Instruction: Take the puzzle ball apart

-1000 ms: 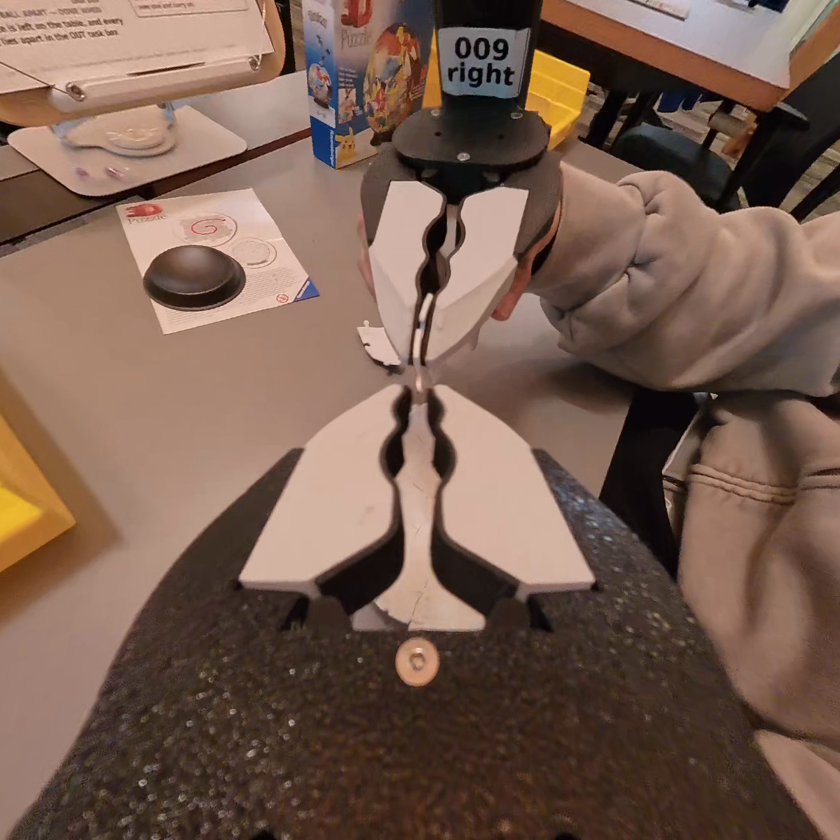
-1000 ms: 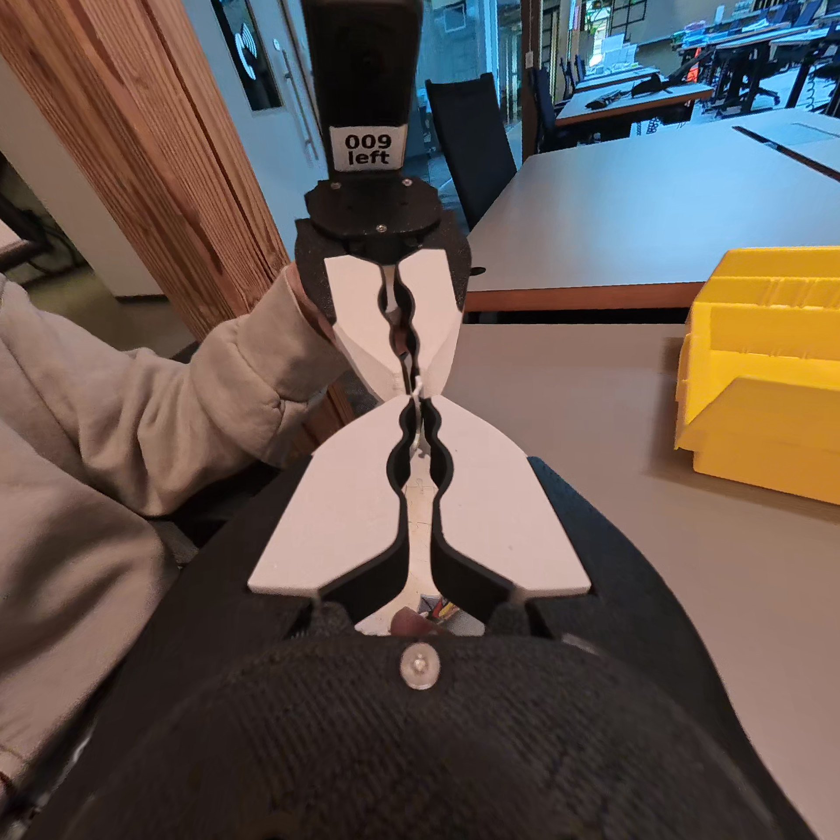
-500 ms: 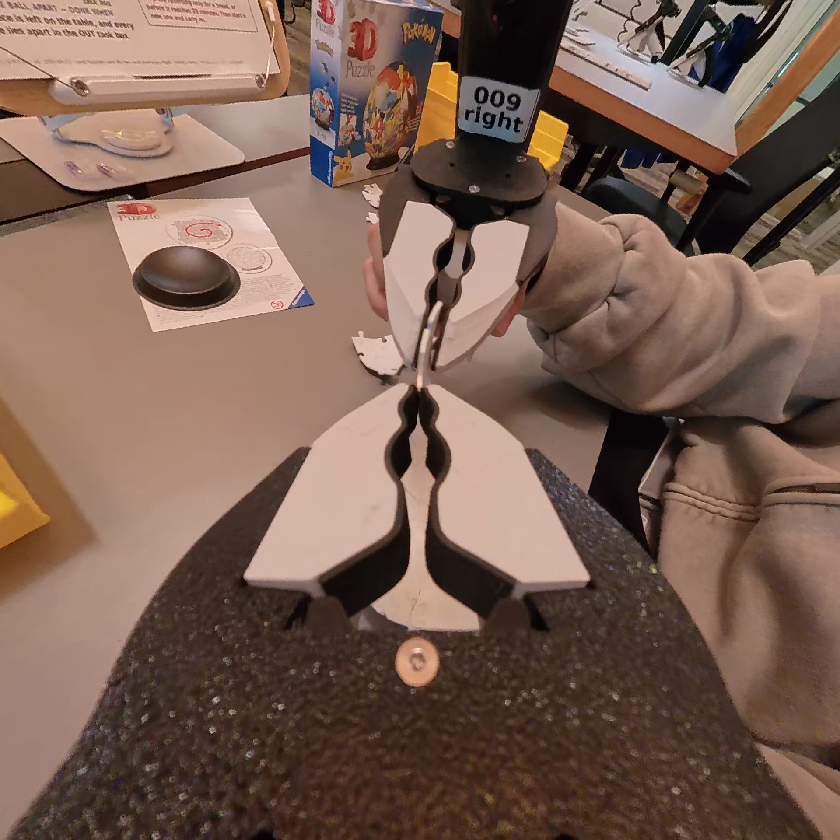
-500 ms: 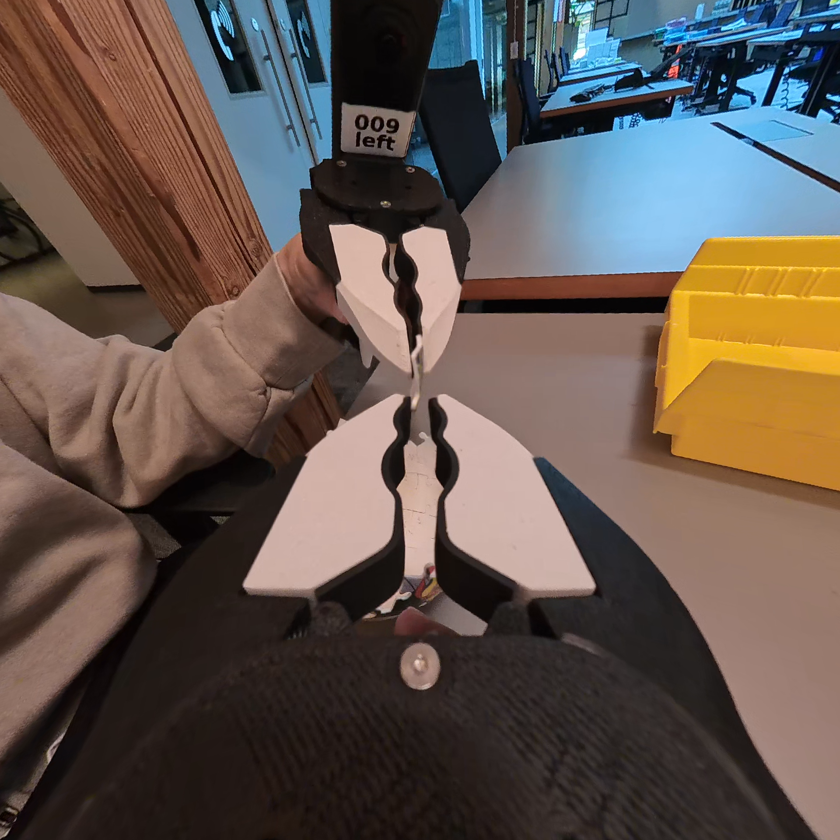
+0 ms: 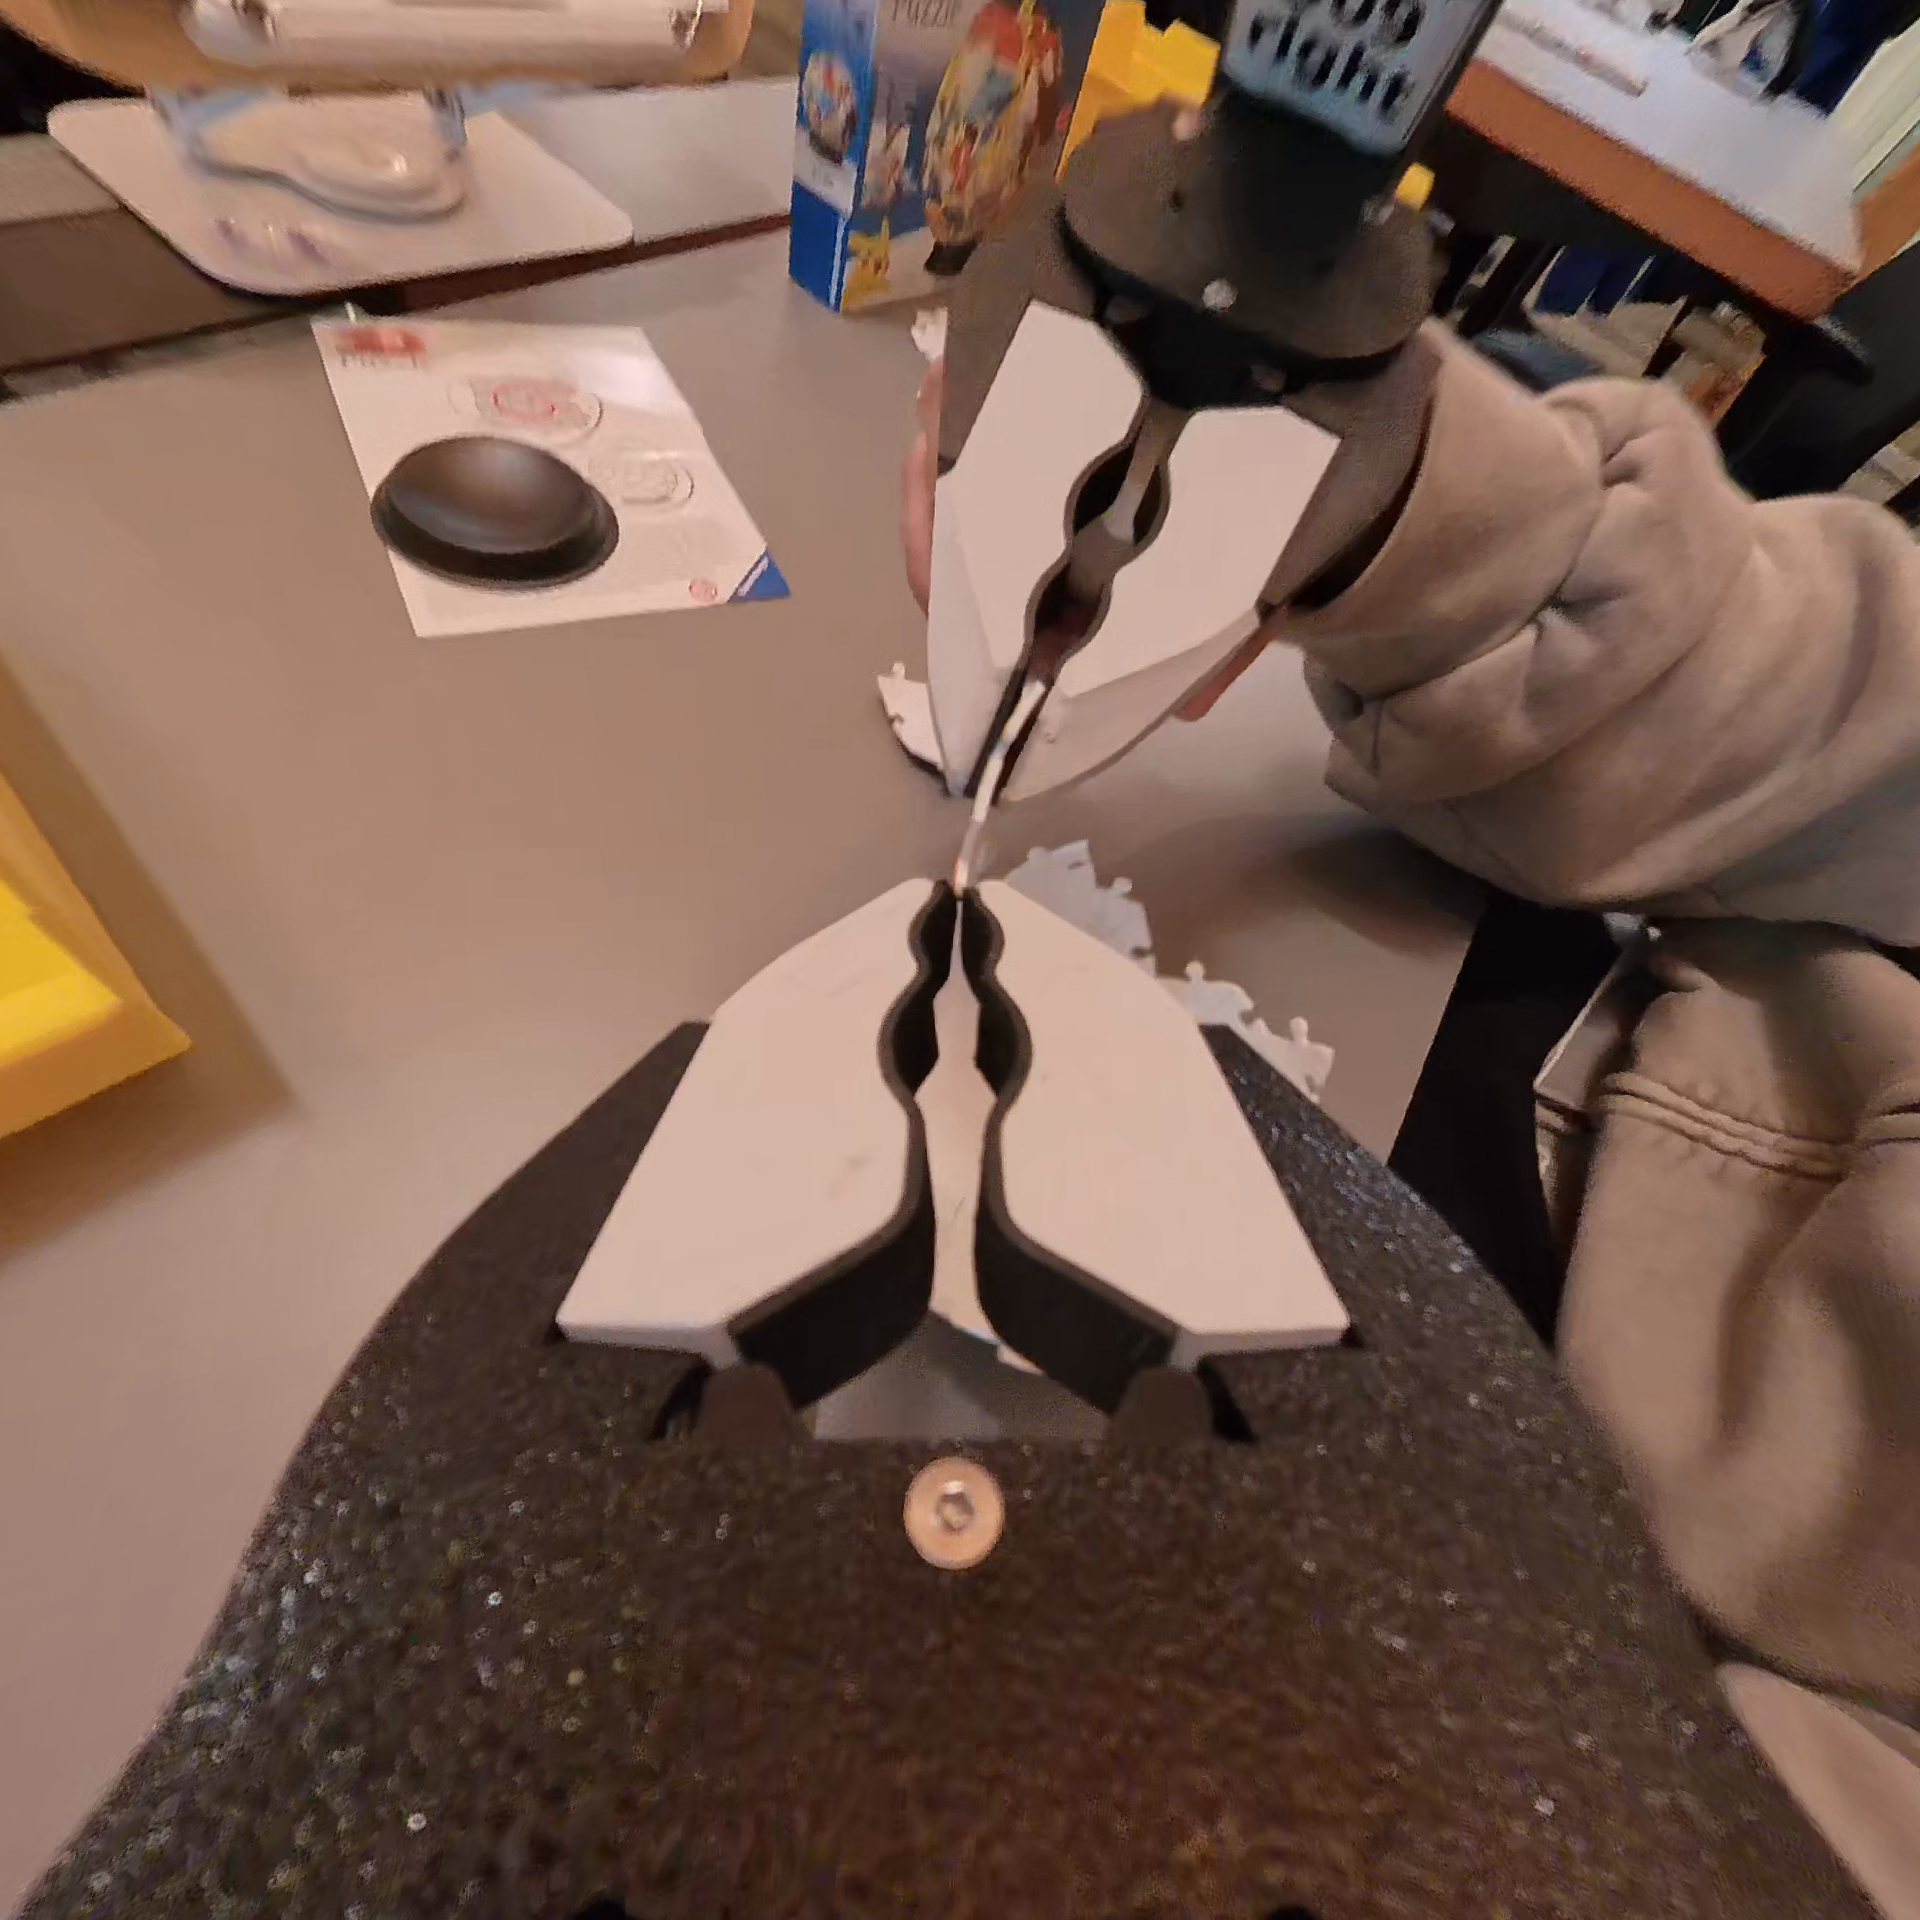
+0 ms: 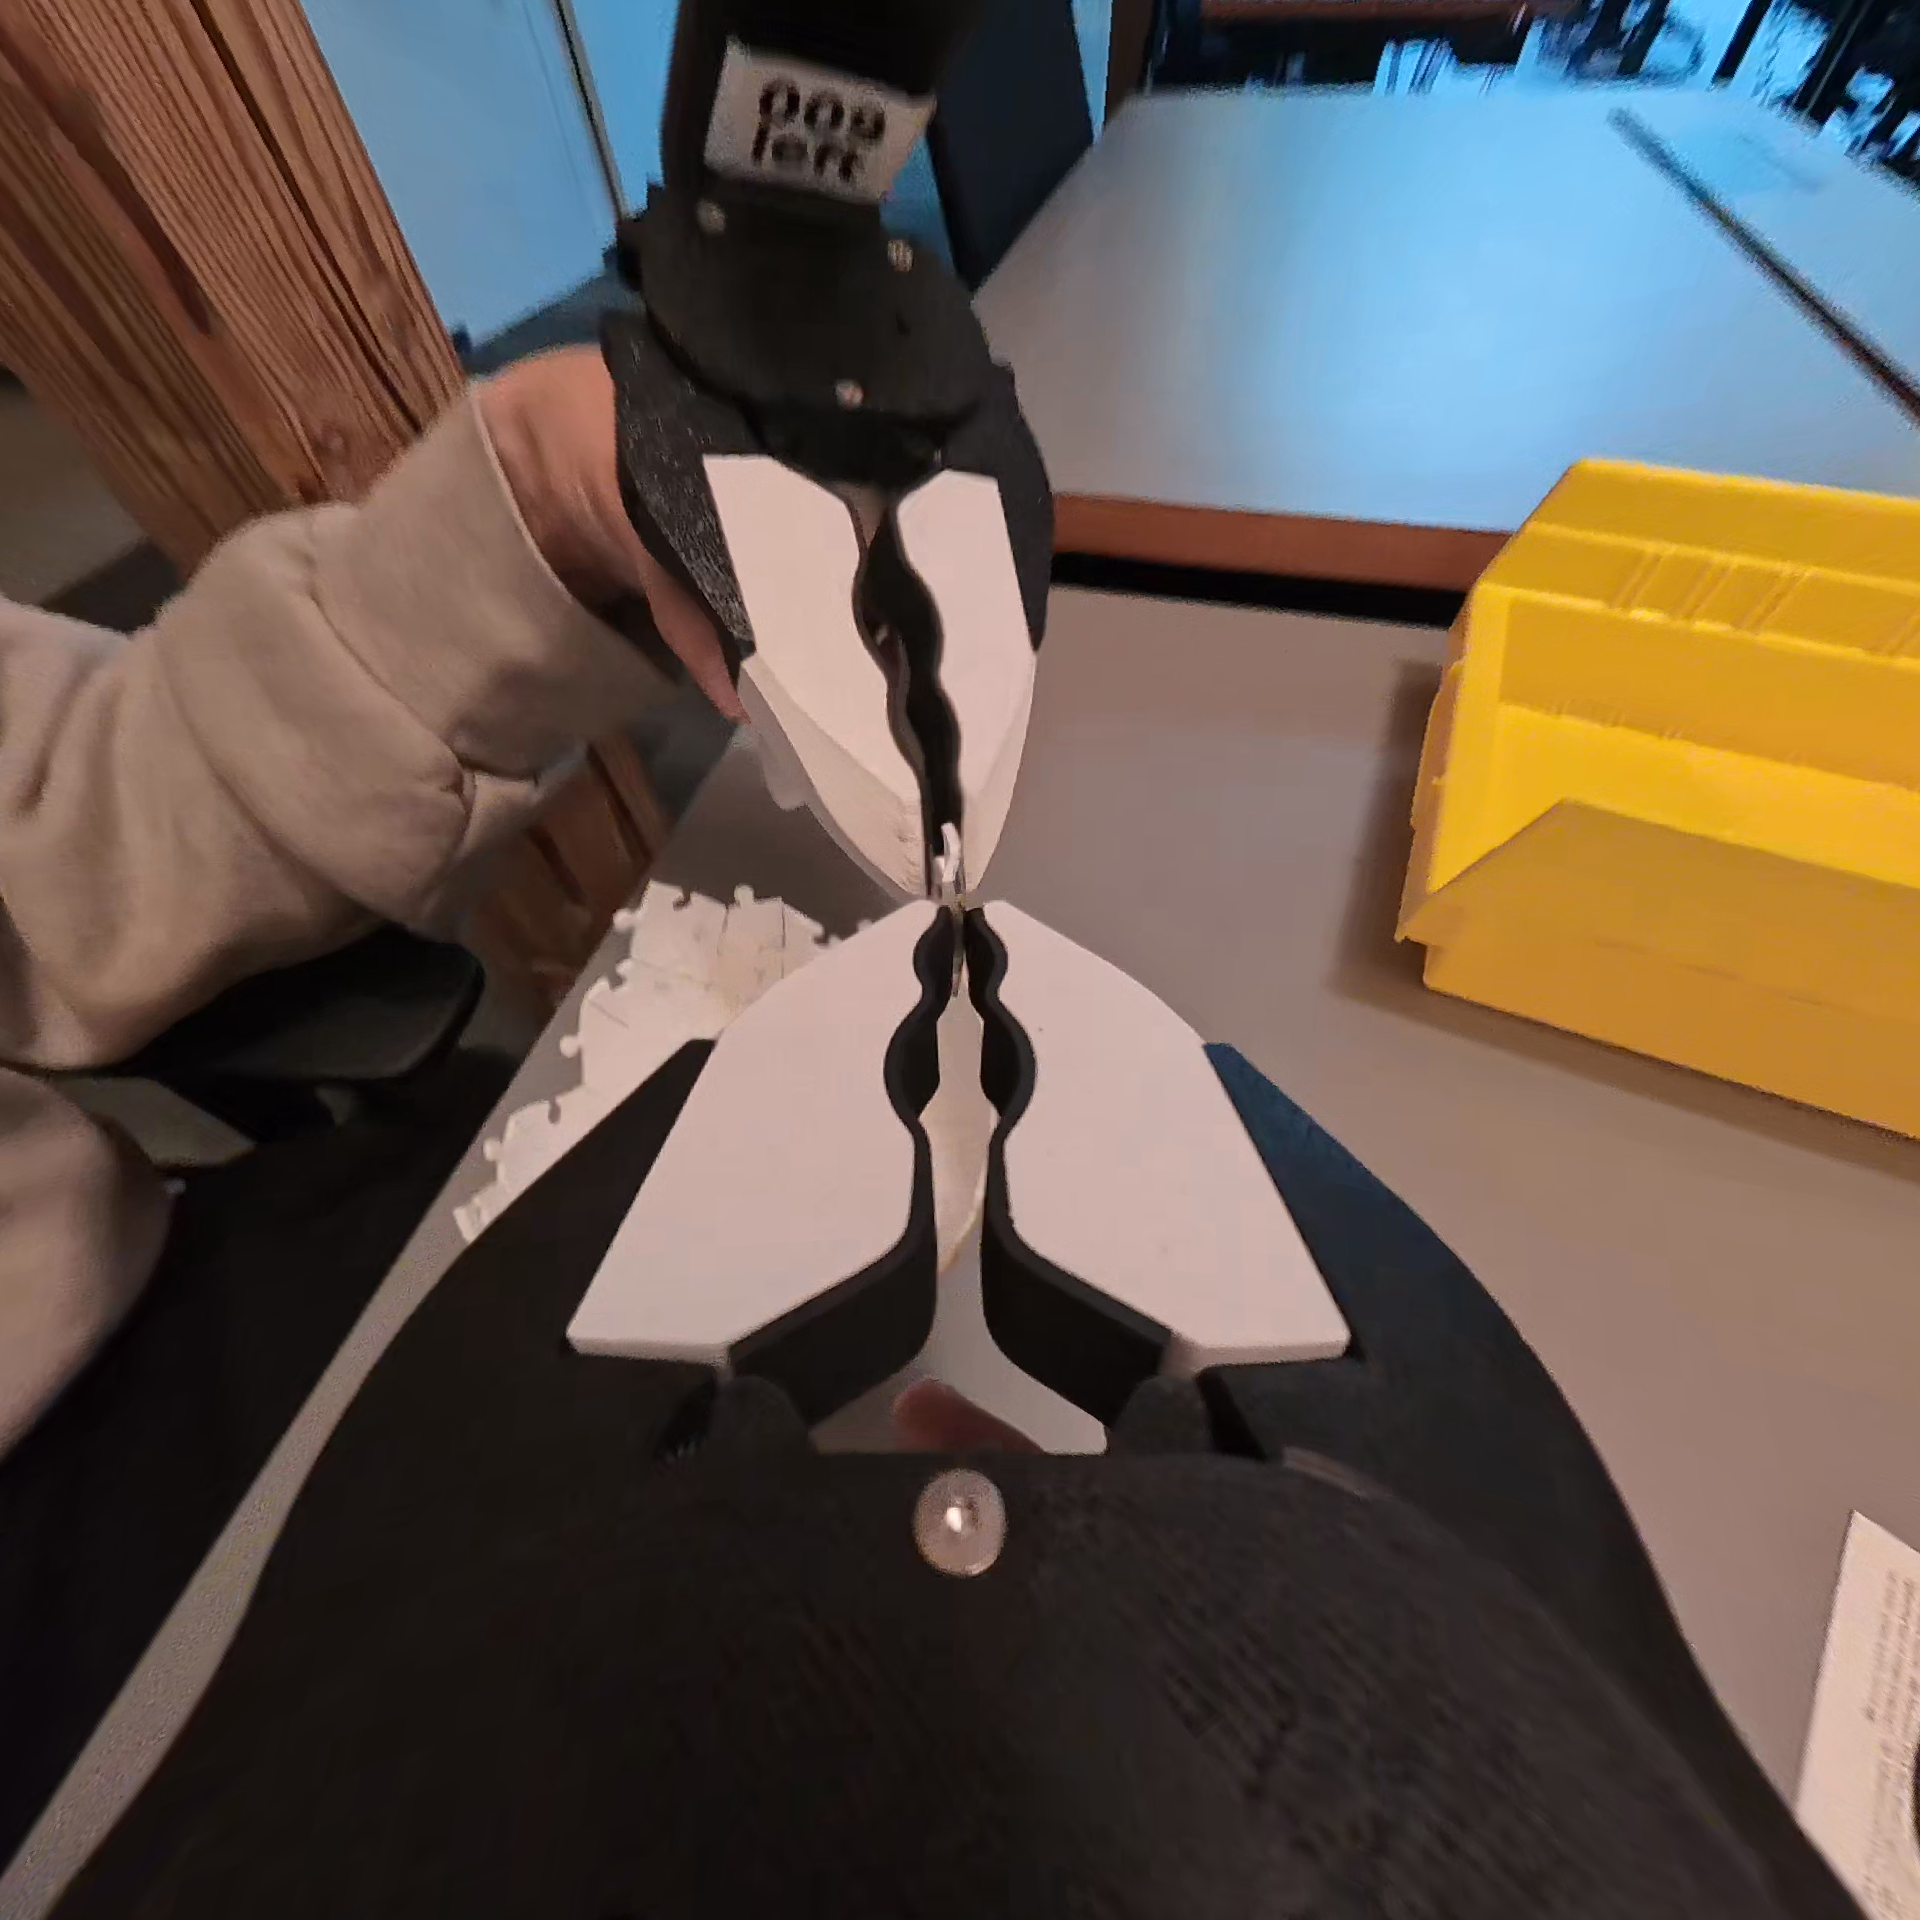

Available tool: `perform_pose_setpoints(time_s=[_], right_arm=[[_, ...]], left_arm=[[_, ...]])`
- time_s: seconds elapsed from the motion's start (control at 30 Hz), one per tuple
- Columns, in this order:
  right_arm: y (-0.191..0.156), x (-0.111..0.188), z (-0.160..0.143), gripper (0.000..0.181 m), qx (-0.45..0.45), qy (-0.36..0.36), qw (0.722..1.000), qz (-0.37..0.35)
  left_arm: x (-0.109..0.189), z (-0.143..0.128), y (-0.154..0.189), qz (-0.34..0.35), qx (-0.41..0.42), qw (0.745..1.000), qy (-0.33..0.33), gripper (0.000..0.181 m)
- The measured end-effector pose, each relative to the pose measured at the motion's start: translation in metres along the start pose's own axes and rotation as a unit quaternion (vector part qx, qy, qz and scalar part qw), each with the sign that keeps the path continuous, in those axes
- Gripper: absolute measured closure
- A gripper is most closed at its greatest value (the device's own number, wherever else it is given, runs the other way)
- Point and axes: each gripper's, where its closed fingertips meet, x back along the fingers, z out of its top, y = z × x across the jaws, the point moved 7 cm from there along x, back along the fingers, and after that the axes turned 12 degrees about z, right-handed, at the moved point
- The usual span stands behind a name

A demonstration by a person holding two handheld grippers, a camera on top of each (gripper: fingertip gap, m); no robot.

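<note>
Both tools have dropped closer to the desk (image 5: 520, 935); left tool (image 5: 958, 902) and right tool (image 6: 954, 920) pinch shut on opposite ends of one puzzle strip (image 5: 977, 831). Loose pieces (image 6: 686, 956) lie below. Uneven pulling could snap a tab or fling pieces.

Two handheld grippers face each other: the left gripper (image 5: 958, 902) and right gripper (image 6: 954, 920) each carry broad white fingers (image 5: 790, 1132) with wavy black inner edges, set in a black, speckled, grainy body fixed by one silver screw (image 5: 953, 1524). Each black handle bears a white label (image 6: 816, 130). The person wears a beige sweatshirt with ribbed cuffs (image 5: 1621, 665).
</note>
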Motion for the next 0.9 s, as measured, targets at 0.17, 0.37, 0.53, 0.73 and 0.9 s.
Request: perform_pose_setpoints(time_s=[0.17, 0.37, 0.53, 0.73, 0.9], right_arm=[[0.007, -0.008, -0.004, 0.179, 0.029, -0.1, 0.994, 0.035], [0.013, -0.023, -0.003, 0.179, 0.075, -0.183, 0.977, 0.085], [0.02, -0.028, -0.006, 0.179, 0.082, -0.223, 0.967, 0.093], [0.023, -0.036, -0.008, 0.179, 0.094, -0.217, 0.964, 0.122], [0.023, -0.038, -0.009, 0.179, 0.106, -0.222, 0.96, 0.137]], left_arm=[[0.004, -0.028, -0.012, 0.073, -0.039, 0.99, -0.114, 0.156], [-0.006, -0.039, -0.009, 0.068, -0.059, 0.982, -0.165, 0.154], [-0.016, -0.047, -0.013, 0.077, -0.077, 0.974, -0.2, 0.154], [-0.02, -0.047, -0.016, 0.074, -0.076, 0.977, -0.187, 0.156], [-0.022, -0.047, -0.016, 0.061, -0.076, 0.979, -0.177, 0.16]])
